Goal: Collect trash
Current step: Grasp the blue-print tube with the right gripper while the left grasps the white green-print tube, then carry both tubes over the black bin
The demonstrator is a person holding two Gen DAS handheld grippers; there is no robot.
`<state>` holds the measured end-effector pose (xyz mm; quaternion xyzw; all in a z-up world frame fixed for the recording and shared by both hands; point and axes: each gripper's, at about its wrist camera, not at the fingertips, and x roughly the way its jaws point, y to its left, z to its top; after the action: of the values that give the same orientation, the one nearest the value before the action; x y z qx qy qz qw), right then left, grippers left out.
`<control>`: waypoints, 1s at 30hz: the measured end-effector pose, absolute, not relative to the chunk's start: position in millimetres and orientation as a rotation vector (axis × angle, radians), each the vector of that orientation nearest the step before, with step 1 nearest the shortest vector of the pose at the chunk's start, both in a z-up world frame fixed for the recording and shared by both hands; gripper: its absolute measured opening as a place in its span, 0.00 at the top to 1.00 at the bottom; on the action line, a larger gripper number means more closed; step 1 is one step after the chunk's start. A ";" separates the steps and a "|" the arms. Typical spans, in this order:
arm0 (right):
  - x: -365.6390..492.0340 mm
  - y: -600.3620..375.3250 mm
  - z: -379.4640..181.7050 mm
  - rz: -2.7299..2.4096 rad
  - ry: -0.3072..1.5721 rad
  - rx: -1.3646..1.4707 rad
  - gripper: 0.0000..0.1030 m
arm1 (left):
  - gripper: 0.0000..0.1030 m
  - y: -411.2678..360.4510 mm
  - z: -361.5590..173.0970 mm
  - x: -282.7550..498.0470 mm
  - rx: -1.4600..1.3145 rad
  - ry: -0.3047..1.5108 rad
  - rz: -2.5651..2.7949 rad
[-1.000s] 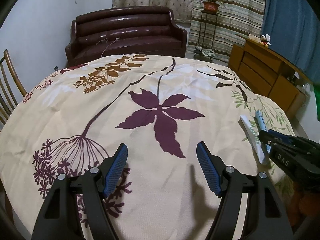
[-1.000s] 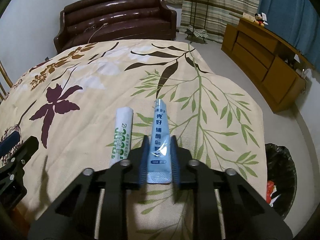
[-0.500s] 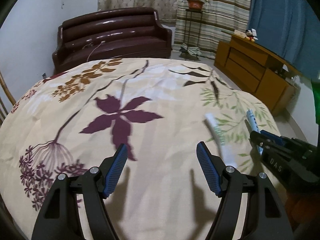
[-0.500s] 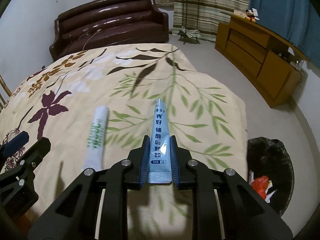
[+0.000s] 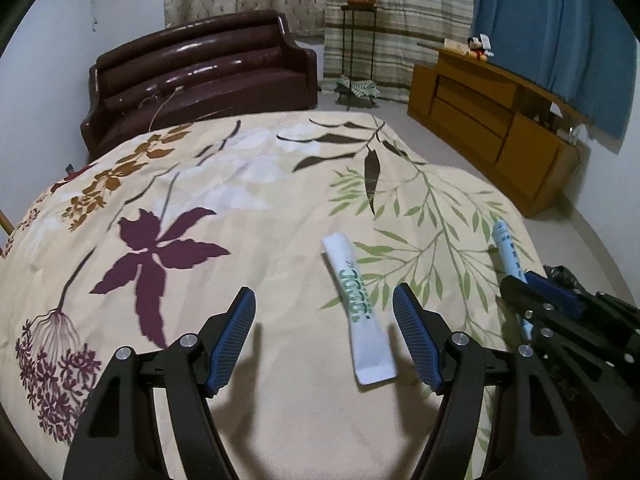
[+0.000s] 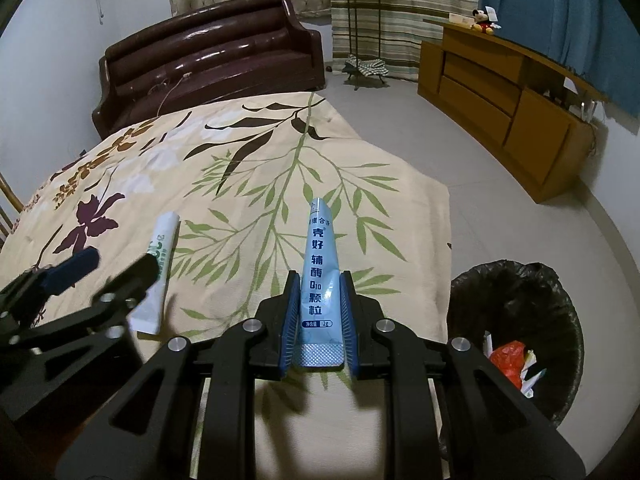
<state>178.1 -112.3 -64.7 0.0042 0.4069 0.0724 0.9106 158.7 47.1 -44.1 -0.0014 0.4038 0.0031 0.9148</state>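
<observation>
My right tongs [image 6: 318, 326] are gripping the blue sachet [image 6: 320, 276] by its crimped end, pads pressing both edges, the rest sticking out fwd over the leaf-print cloth [image 6: 248, 184] covering the counter. In the left wrist view the same blue sachet [image 5: 507, 248] is poking out of the right tongs [image 5: 520, 280] at the cloth's right edge. The white sachet w/ green print [image 5: 356, 308] is lying flat on the cloth, nothing touching it; my left tongs [image 5: 324, 340] are hanging over it w/ jaws wide, the sachet sitting closer to the right pad. On the floor beside the counter's right edge a black-lined bin [image 6: 516, 300] is holding red and white scraps [image 6: 510, 360]. Further back: brown sofa [image 6: 212, 56], wooden cabinet [image 6: 500, 96].
</observation>
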 end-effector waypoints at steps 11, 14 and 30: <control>178.6 -115.0 -65.5 0.157 0.841 0.020 0.81 | 0.57 43.6 -54.4 165.3 0.019 0.895 -0.024; 179.2 -114.7 -66.0 0.154 0.842 0.017 0.81 | 0.69 46.5 -53.1 163.9 0.018 0.893 -0.024; 175.1 -104.7 -64.6 0.137 0.837 -0.008 0.81 | 0.83 63.8 -48.0 151.3 -0.031 0.880 -0.059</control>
<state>175.1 -104.7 -64.6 -0.0039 0.4060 0.0666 0.9115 151.3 63.8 -48.0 -0.0150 0.4260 -0.0287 0.9041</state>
